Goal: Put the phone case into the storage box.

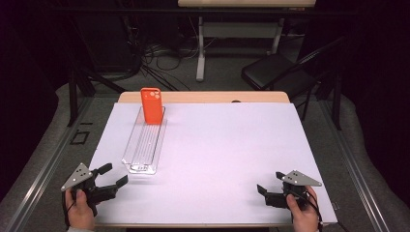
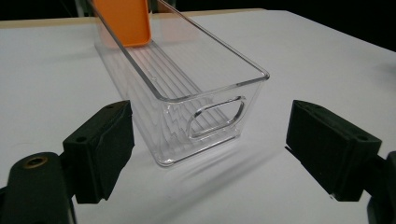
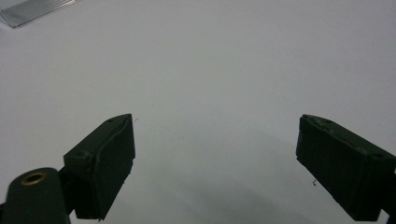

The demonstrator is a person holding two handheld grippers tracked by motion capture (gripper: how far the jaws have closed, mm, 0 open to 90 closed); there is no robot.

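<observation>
A long clear plastic bin (image 1: 144,143) lies on the white sheet, left of centre. An orange phone case (image 1: 152,105) stands upright in its far end. In the left gripper view the clear plastic bin (image 2: 205,93) has its near end with a handle slot just ahead of the jaws, and the orange phone case (image 2: 125,21) shows at the top. My left gripper (image 1: 115,175) rests at the front left corner, open and empty, a short way from the bin. My right gripper (image 1: 269,182) sits open and empty at the front right, over bare sheet (image 3: 210,84).
The white sheet (image 1: 217,150) covers a wooden table (image 1: 203,97). A black folding chair (image 1: 280,72) and a white desk frame (image 1: 200,48) stand on the floor beyond the far edge. A corner of the clear plastic bin (image 3: 32,11) shows at the right gripper view's top left.
</observation>
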